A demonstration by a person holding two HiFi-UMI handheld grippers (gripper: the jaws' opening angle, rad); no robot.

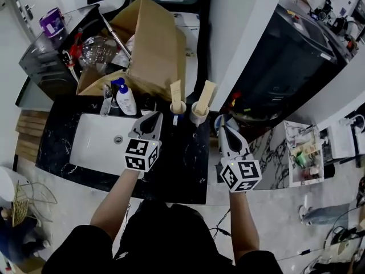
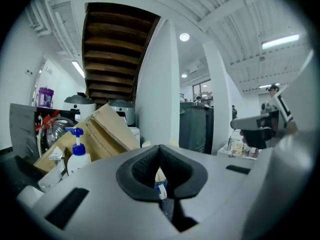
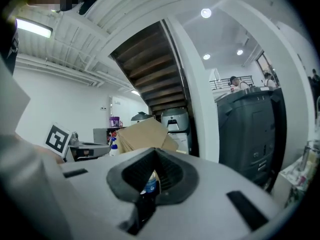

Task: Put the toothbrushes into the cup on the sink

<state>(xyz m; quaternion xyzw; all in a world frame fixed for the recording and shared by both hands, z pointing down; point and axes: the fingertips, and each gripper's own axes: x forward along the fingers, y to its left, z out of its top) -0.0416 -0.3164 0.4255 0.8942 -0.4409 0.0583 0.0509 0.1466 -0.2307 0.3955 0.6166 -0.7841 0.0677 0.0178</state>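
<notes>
- The fingers of the left gripper [image 1: 153,119] and the right gripper [image 1: 224,131] are closed together.
- Two packaged toothbrushes [image 1: 175,90] are stood in cups [image 1: 178,108] on the black marbled desk [image 1: 182,164], beside the white sink [image 1: 97,144].

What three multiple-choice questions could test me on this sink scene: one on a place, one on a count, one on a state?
1. Where does the pump bottle stand?
A. In the basin
B. Inside a cup
C. On the counter at the basin's far edge

2. How many cups have a beige package standing in them?
A. Two
B. One
C. Four

3. How do the left gripper jaws stand?
A. Wide apart
B. Closed together
C. Clamped on the pump bottle

Answers:
1 C: its base sits on the black counter behind the white basin.
2 A: two cups stand side by side, each with one package upright.
3 B: the jaws meet in a point, short of the cups.
</notes>
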